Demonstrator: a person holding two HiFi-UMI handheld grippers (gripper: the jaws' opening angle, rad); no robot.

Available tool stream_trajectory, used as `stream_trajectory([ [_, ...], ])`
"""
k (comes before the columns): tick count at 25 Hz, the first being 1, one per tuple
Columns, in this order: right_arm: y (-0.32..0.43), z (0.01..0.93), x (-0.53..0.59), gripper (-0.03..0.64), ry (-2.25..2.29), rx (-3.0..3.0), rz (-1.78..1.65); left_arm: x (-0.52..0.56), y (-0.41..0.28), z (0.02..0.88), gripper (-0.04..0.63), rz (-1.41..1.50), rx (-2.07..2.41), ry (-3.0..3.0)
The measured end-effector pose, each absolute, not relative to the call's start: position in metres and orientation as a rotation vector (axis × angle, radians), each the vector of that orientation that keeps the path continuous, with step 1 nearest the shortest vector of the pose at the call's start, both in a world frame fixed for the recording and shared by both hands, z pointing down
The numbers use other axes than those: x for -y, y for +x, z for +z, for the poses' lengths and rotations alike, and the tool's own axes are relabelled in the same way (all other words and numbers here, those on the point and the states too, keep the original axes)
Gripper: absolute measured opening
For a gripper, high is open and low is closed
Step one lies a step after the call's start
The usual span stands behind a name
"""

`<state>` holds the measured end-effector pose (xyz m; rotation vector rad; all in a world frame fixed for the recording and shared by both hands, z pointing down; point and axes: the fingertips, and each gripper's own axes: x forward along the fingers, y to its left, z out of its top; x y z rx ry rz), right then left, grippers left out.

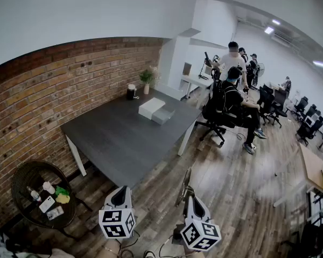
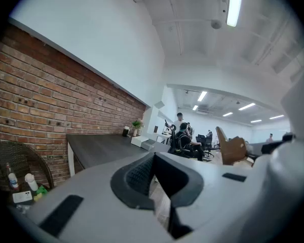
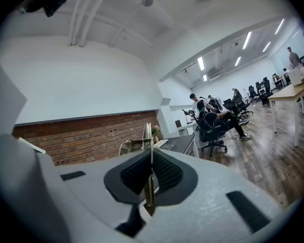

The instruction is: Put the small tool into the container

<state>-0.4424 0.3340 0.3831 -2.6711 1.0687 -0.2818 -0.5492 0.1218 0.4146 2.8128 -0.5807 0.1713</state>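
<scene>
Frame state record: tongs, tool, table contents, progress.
left tongs: open, nothing between them
right tongs: shut on small tool, a thin flat piece standing upright
table: dark grey, against brick wall, well ahead of both tongs
on table: white box and grey box side by side
progress: tool held, not yet at any box

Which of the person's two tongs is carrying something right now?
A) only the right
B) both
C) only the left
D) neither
A: the right tongs are clamped on a thin flat tool that sticks out past their tips, while nothing sits between the left tongs.
</scene>
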Motion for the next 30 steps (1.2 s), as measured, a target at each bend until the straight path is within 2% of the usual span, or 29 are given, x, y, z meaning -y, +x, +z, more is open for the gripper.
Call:
stream_trajectory([
  [14,-0.409,0.397,-0.320,0.011,-2.642,-1.111,-0.360,-0.108,-0.516,0.427,0.004,0.214,0.595,2.804],
  [30,-0.283,0.413,-0.313,0.011,-2.591,-1.180,-0.410,-0.100,-0.394,0.430,0.003,0.214,0.642,2.811],
])
